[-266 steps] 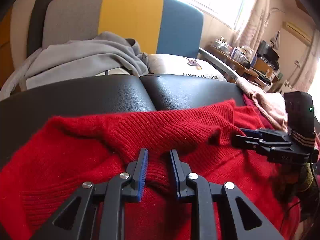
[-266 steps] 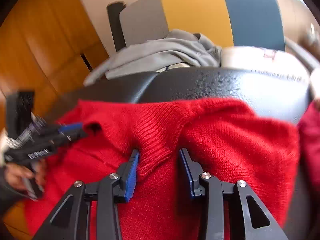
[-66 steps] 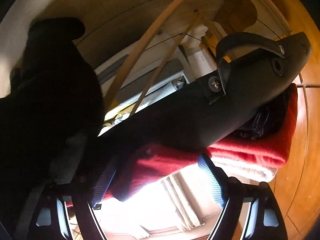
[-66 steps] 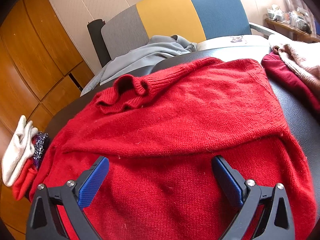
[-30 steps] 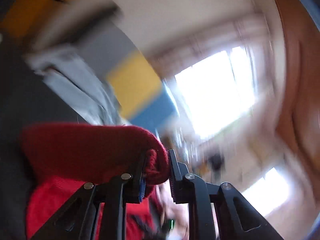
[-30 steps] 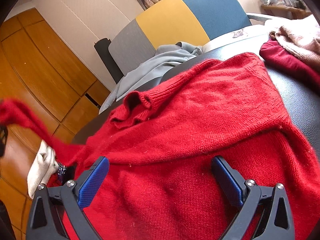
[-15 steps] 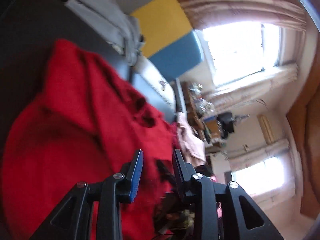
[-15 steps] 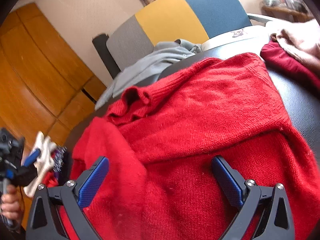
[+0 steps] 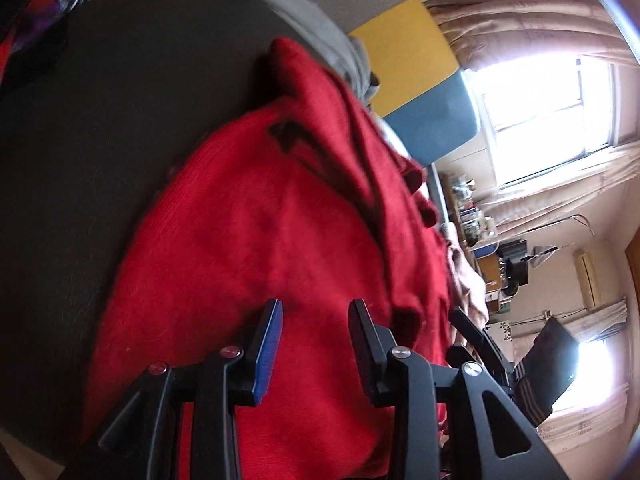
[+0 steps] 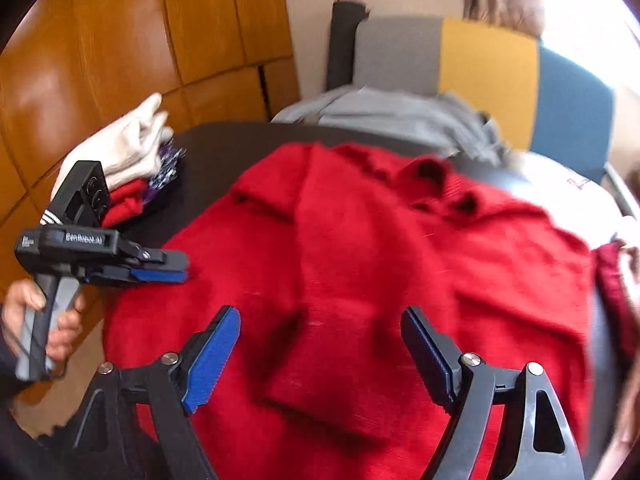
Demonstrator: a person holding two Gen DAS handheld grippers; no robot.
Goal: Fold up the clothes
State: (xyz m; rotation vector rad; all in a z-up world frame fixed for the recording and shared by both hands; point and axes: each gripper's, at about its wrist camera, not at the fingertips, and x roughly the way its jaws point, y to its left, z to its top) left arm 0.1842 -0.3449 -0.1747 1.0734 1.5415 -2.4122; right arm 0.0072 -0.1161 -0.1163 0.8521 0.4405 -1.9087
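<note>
A red knit sweater point(image 10: 400, 264) lies spread on the black leather surface point(image 10: 208, 140), collar toward the chair. One sleeve point(image 10: 316, 320) is folded down across its front, cuff near my right gripper. That right gripper point(image 10: 320, 332) hovers wide open over the sweater's near part, with nothing between its fingers. My left gripper point(image 10: 176, 270), held in a hand, sits at the sweater's left edge. In the left wrist view the sweater point(image 9: 256, 248) fills the middle, and the left gripper point(image 9: 316, 320) is open just above it, holding nothing.
A grey garment point(image 10: 400, 116) lies on the chair with the grey, yellow and blue back point(image 10: 488, 64). Folded white and red clothes point(image 10: 120, 152) are stacked at the left by the wooden cabinet point(image 10: 120, 40). A dark red garment point(image 10: 612, 276) lies at the right edge.
My left gripper swung the sleeve it held over the sweater's front and let go. The sleeve now lies across the body. My right gripper stayed wide open and shifted its view leftward.
</note>
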